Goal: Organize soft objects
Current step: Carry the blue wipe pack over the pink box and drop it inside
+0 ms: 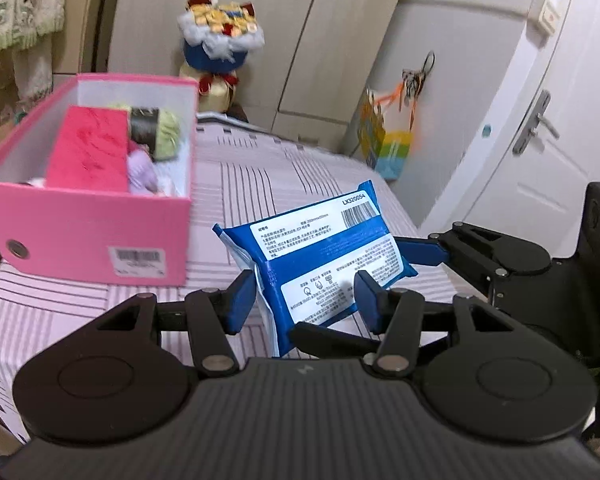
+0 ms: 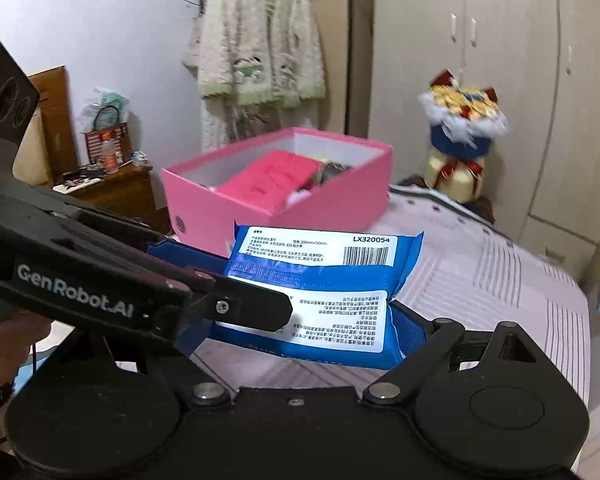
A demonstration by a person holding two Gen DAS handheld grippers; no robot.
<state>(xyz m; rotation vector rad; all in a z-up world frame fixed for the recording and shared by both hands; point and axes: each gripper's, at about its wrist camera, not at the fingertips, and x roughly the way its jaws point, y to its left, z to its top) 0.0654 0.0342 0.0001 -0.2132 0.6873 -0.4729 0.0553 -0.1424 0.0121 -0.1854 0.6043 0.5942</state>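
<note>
A blue wet-wipe pack with white labels is held above the striped bed, also in the right wrist view. My left gripper has its blue fingers on both sides of the pack's near end. My right gripper grips the pack's other end; its finger shows at the pack's right. The left gripper's arm crosses the right view. A pink box stands at the left on the bed, holding a red pack, a green yarn ball and a lilac soft item.
The bed has a pink striped sheet. A bouquet stands behind by the wardrobe. A colourful bag hangs near the white door. A coat hangs on the wall, with a wooden nightstand beside the box.
</note>
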